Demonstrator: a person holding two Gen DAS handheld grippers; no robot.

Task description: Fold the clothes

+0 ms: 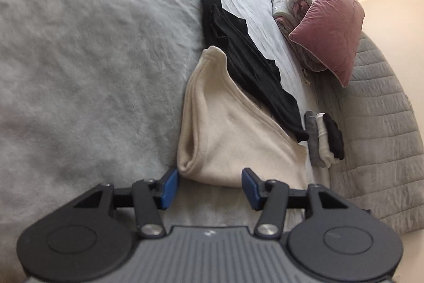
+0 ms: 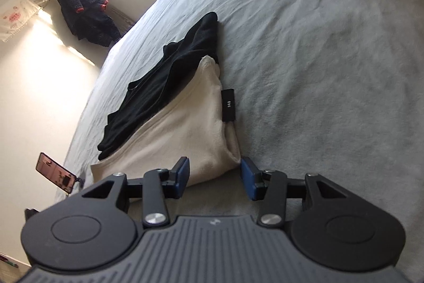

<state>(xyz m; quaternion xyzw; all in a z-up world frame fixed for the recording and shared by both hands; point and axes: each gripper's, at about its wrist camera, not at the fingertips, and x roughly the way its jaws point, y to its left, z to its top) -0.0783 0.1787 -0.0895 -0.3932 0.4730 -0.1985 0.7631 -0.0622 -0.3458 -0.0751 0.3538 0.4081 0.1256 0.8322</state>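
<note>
Both the left gripper (image 1: 209,186) and right gripper (image 2: 214,178) stand released, jaws apart, at the near edge of the folded cream garment (image 1: 228,134) lying on the bed (image 1: 92,57), a black garment (image 1: 246,65) overlapping its far side.

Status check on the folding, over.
Left gripper open, right gripper open, both at the cream garment's near edge, nothing clamped. Black garment overlaps its far side. Bed otherwise free around them.
</note>
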